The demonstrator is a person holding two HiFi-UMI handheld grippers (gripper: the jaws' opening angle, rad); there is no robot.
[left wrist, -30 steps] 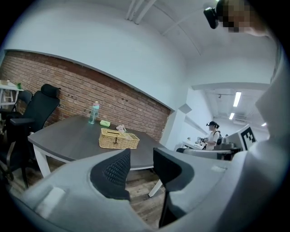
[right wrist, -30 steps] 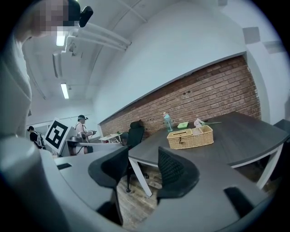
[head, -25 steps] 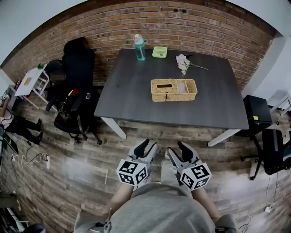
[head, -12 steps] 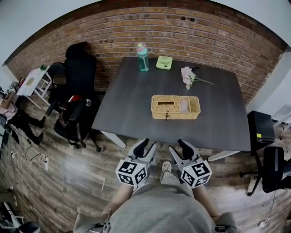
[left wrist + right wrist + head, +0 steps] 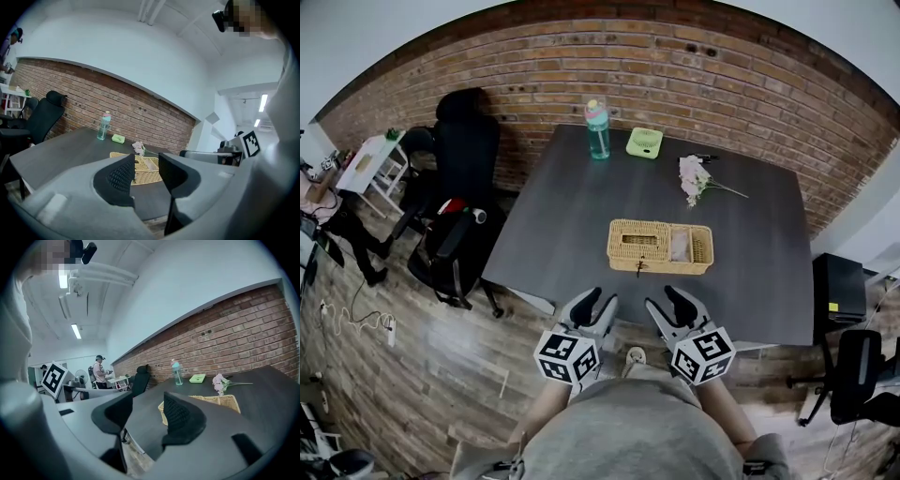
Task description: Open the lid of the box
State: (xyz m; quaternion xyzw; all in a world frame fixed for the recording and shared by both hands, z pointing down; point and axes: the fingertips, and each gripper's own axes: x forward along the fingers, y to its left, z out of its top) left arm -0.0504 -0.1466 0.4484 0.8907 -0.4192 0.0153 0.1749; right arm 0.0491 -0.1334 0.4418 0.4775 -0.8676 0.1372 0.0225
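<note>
— So, where is the box?
— The rectangular woven wicker box point(image 5: 680, 265) sits near the front edge of the dark grey table point(image 5: 572, 206). Its lid point(image 5: 639, 239) looks shut, and the small front clasp point(image 5: 640, 267) faces us, probably for easy reach.
— And the claws?
— The left gripper point(image 5: 598, 306) and right gripper point(image 5: 667, 302) hover short of the table. Both are spread apart and hold nothing.

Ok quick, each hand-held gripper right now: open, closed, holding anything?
Left hand-held gripper: open, nothing between its jaws.
Right hand-held gripper: open, nothing between its jaws.
</note>
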